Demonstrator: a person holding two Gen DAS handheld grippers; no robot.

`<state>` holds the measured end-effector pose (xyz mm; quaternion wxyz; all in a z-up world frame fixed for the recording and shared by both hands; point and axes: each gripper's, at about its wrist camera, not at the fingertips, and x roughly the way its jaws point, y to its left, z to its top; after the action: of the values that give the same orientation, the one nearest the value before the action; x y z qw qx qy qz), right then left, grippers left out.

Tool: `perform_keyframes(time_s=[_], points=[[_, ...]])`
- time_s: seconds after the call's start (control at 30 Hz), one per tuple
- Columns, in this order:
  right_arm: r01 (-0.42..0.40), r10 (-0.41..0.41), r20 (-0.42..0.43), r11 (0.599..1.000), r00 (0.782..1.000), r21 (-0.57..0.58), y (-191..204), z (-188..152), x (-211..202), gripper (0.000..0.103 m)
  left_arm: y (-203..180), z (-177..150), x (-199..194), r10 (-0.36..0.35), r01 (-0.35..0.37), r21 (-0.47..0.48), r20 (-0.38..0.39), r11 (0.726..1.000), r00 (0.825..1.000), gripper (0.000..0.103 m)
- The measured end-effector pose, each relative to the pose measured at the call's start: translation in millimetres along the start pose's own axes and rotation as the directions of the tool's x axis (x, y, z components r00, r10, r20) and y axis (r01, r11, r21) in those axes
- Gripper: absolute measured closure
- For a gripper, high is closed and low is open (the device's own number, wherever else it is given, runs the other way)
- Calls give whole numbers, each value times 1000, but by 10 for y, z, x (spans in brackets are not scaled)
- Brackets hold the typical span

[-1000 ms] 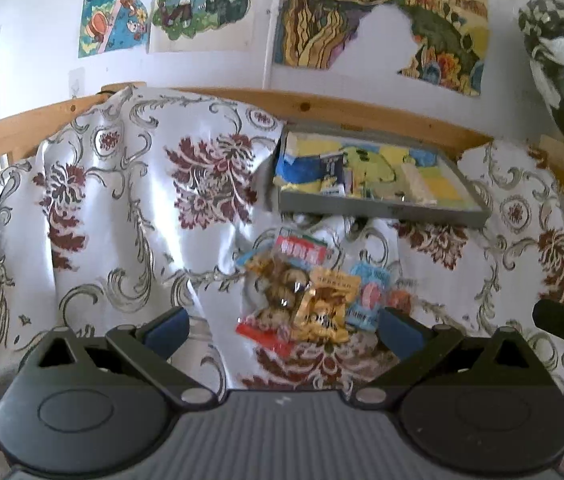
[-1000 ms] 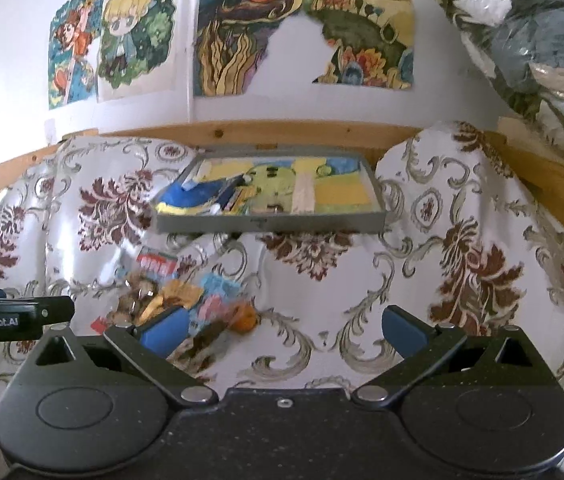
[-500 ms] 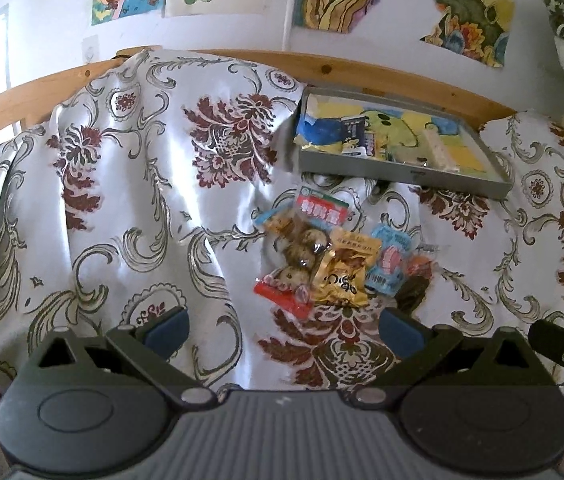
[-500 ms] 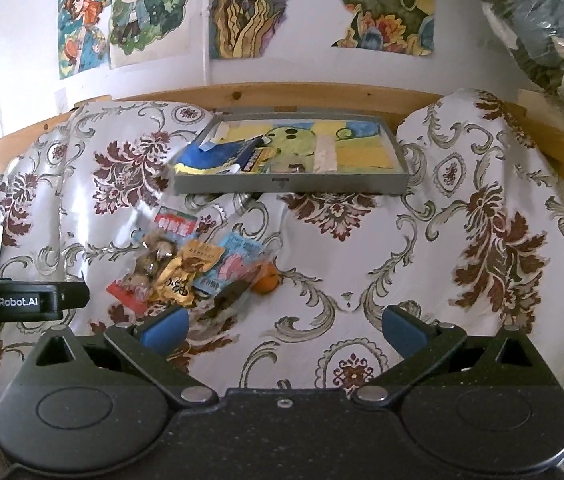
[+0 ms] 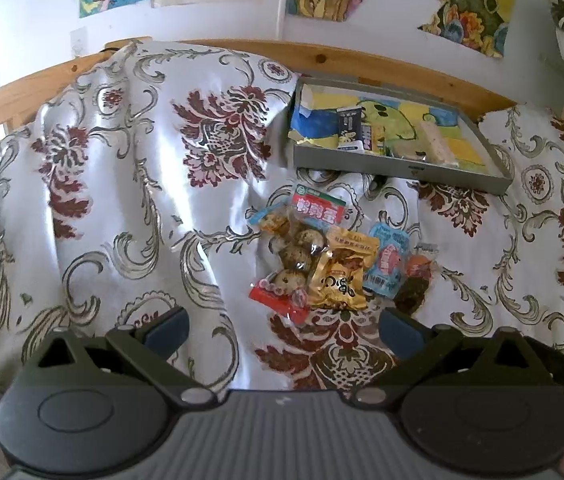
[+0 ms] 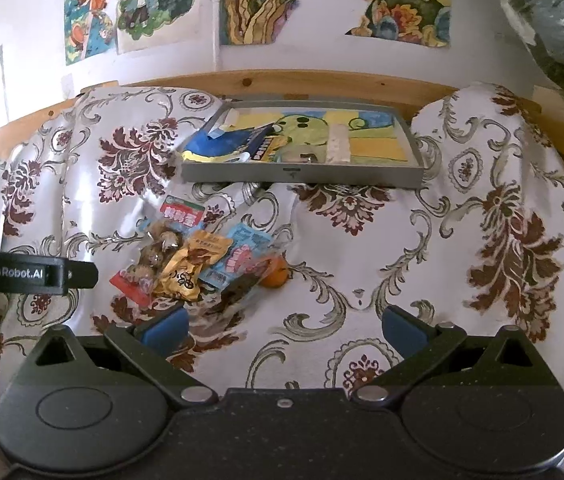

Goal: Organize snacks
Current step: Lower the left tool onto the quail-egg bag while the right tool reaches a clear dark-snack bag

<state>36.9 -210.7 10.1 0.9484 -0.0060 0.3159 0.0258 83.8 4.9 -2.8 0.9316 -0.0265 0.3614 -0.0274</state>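
Floral cloth (image 5: 129,184) over a wood-railed surface, posters on the wall behind

Largest first: I see the grey tray (image 5: 398,168) far and right of centre, already holding a few packets; nearer lies the snack pile (image 5: 330,256), apart from the tray. My left gripper (image 5: 284,326) is spread wide and empty, the pile dead ahead between its fingers, so it is nearer. My right gripper (image 6: 284,328) is equally spread and empty, with the pile off its left finger, the pile running left-right

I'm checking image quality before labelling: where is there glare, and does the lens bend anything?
Left wrist view: sunlight glares on the shiny cloth; the wooden rail bows. Right wrist view: glare on the cloth's left folds; rail curves likewise.
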Motion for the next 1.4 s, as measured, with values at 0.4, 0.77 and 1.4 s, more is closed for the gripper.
perform_keyframes(time_s=[0.4,0.77,1.4], points=[[-97,101,42,990,994,-101,67,181,185,1,193,410,375,-112,119,115,-65,986,992,0],[-140,136,-37,980,990,-144,172,143,775,1,278,489,850,-155,163,69,-101,984,983,0],[-224,233,-142,971,962,79,123,94,1381,26,111,430,1159,-158,176,166,-115,970,981,13]])
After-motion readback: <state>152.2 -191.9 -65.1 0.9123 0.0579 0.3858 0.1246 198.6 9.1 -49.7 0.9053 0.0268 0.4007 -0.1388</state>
